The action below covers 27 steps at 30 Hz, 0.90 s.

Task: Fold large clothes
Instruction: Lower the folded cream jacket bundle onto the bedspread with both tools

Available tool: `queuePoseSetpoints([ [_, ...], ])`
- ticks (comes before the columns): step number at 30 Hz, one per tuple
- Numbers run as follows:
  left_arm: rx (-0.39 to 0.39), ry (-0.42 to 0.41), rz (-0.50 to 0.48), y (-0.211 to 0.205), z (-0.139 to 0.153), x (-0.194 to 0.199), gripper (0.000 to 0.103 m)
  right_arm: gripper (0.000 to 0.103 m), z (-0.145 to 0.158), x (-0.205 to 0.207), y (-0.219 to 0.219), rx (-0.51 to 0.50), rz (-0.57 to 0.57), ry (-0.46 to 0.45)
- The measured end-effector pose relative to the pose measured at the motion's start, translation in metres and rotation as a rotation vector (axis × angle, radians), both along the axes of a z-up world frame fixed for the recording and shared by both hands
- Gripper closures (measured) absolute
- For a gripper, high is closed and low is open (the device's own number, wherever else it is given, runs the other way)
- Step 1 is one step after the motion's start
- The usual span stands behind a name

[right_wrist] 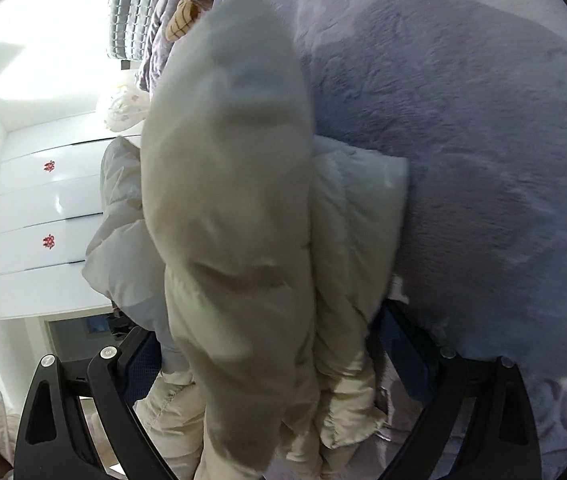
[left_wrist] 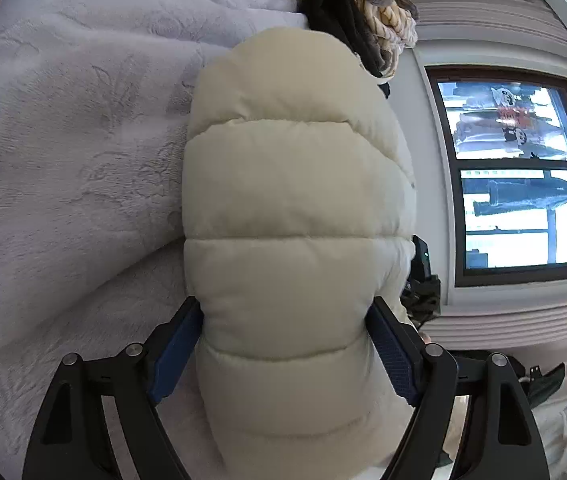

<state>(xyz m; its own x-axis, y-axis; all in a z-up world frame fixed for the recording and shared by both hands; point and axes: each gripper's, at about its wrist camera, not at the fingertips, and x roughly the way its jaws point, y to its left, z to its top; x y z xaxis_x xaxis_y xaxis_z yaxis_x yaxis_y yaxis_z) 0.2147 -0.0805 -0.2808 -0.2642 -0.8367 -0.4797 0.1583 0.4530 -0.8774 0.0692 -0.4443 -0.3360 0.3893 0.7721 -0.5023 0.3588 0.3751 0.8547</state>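
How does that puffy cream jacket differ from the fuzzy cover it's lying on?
The jacket is cream, smooth and slightly shiny; the bed cover is pale lilac and plush. The jacket bulges in stitched, padded bands, while the cover lies spread out with an embossed leaf pattern. The jacket sits between the grippers' fingers; the cover is untouched. Both are soft fabric.

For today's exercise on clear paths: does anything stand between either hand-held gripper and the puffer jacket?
Nothing visible: the puffer jacket already sits between the blue pads of the left hand-held gripper and inside the right hand-held gripper.
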Motion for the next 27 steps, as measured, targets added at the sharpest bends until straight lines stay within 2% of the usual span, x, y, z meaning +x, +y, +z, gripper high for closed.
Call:
queuePoseSetpoints([
  [5, 0.077, -0.05, -0.001, -0.028, -0.004, -0.009, 0.009, 0.006, -0.002, 0.007, 0.011, 0.003, 0.003, -0.001],
  [7, 0.118, -0.082, -0.006, -0.037, -0.001, -0.013, 0.009, 0.009, -0.002, 0.006, 0.012, -0.007, -0.009, 0.013],
  [8, 0.14, -0.099, -0.009, -0.039, 0.002, -0.015, 0.009, 0.013, 0.001, -0.002, 0.01, -0.007, -0.018, 0.019],
  [10, 0.187, -0.146, -0.019, -0.044, 0.012, -0.02, 0.012, 0.035, 0.004, -0.009, 0.01, 0.005, -0.046, 0.029],
  [12, 0.216, -0.184, -0.037, -0.049, 0.021, -0.024, 0.021, 0.048, 0.007, -0.015, 0.011, 0.003, -0.064, 0.026],
  [15, 0.237, -0.236, -0.059, -0.057, 0.037, -0.027, 0.032, 0.057, 0.014, -0.023, 0.014, -0.011, -0.085, 0.029],
  [23, 0.213, -0.316, -0.016, -0.035, 0.089, -0.025, 0.033, 0.059, 0.043, -0.026, 0.034, 0.013, -0.107, -0.01],
  [27, 0.222, -0.351, 0.035, -0.003, 0.114, -0.007, 0.033, 0.059, 0.058, 0.002, 0.059, 0.019, -0.075, -0.052],
])
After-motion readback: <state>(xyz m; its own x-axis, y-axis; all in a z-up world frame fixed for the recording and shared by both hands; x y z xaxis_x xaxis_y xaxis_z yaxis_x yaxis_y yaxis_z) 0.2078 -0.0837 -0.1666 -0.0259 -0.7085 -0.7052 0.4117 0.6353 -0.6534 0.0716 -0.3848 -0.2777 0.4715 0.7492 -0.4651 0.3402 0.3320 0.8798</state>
